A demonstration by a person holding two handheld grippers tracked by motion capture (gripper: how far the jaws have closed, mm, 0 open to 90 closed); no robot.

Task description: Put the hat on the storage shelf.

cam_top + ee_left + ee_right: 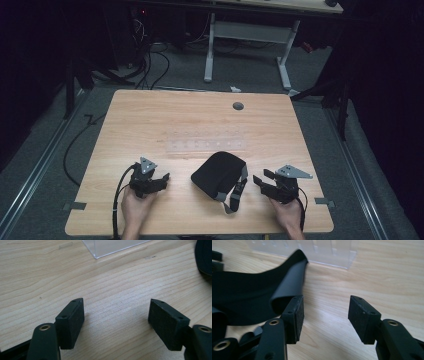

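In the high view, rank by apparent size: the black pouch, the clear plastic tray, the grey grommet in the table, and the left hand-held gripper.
1. Clear plastic tray, though faint.
2. Black pouch.
3. Left hand-held gripper.
4. Grey grommet, smallest.
Tray and pouch look close; the order is unsure.

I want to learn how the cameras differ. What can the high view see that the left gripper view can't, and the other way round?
High view alone: both hands, the right gripper, the whole black pouch with its grey strap, and the floor beyond. Left gripper view alone: the left gripper close up, jaws open on bare wood. Both: the wooden table, the clear plastic piece and some of the pouch.
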